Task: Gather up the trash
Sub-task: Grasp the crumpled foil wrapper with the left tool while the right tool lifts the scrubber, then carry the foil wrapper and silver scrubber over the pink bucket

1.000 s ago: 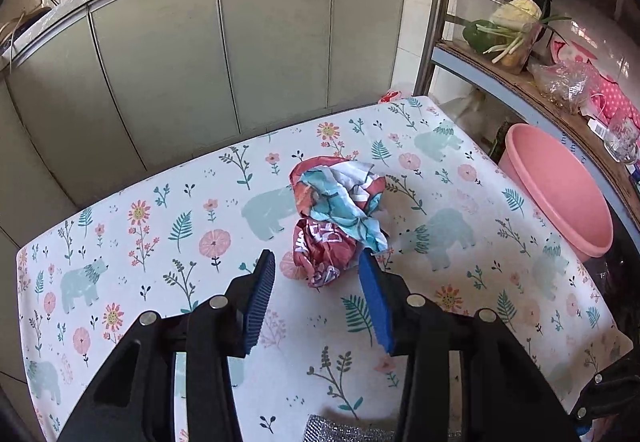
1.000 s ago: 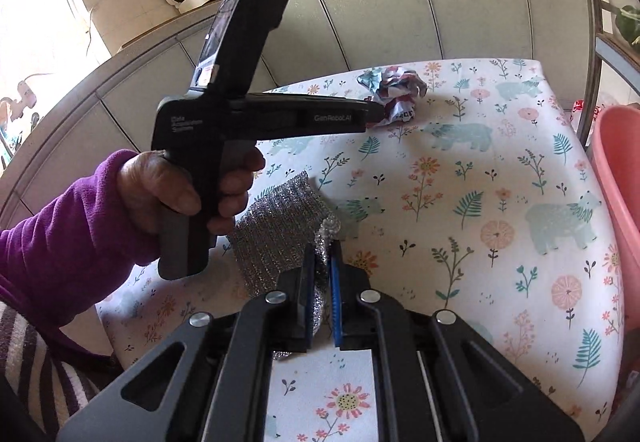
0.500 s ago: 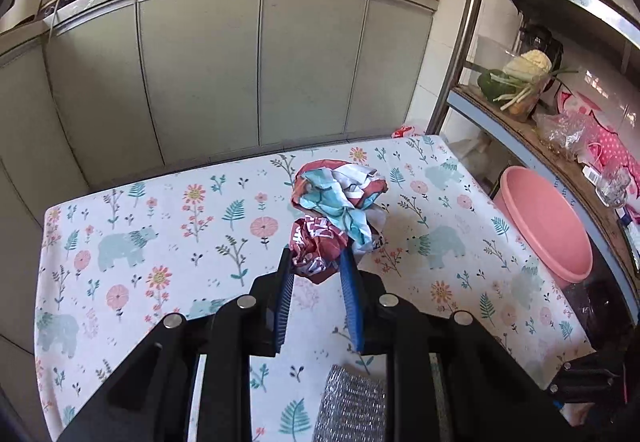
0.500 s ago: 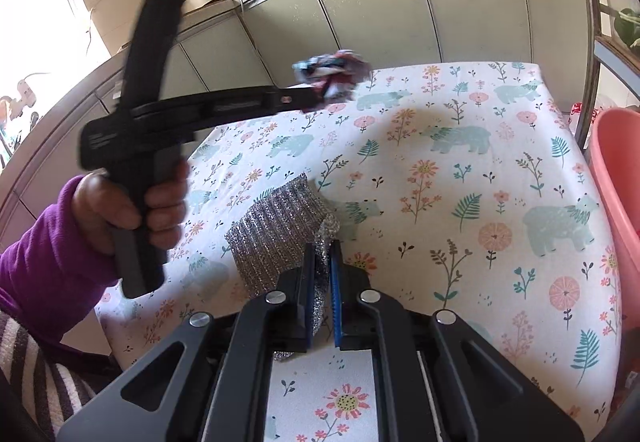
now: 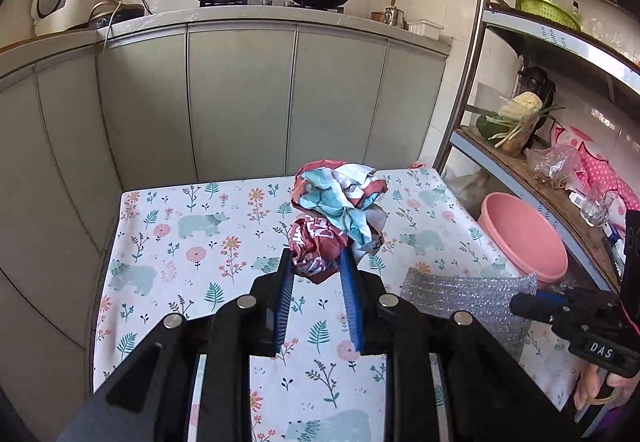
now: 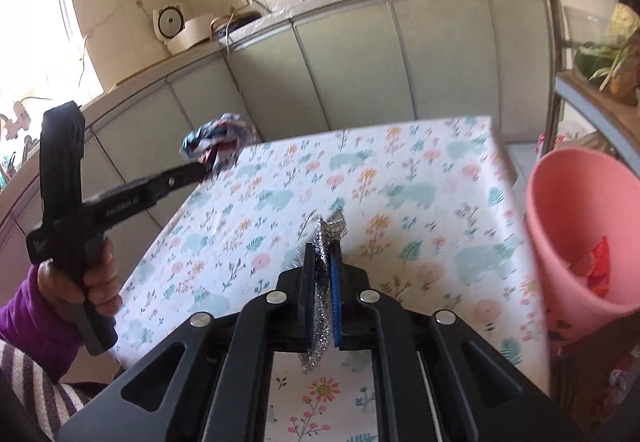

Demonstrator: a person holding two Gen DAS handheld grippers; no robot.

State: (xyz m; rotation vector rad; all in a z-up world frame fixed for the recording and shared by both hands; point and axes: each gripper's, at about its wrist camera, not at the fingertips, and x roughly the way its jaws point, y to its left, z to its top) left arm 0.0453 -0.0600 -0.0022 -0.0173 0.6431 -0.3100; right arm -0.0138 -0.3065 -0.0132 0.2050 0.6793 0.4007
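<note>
My left gripper (image 5: pixel 316 270) is shut on a crumpled red, teal and white wrapper (image 5: pixel 336 209) and holds it in the air above the floral tablecloth (image 5: pixel 200 242). From the right wrist view the same left gripper (image 6: pixel 204 169) shows at the left, the wrapper (image 6: pixel 218 141) at its tip, off the table's left edge. A silver foil sheet (image 6: pixel 320 282) is pinched edge-on in my right gripper (image 6: pixel 320 254), which is shut on it and has it lifted. That foil sheet (image 5: pixel 464 294) hangs flat at the right of the left wrist view.
A pink bucket (image 6: pixel 580 234) with red scraps inside stands off the table's right edge, below a metal shelf rack (image 5: pixel 532 169) holding vegetables, bags and a glass. Grey cabinets (image 5: pixel 240 101) with two woks lie beyond the table. A hand in a purple sleeve (image 6: pixel 36 326) holds the left tool.
My left gripper closed on the wrapper and lifted it off the table, swinging it left. My right gripper raised the foil sheet from the tablecloth.
</note>
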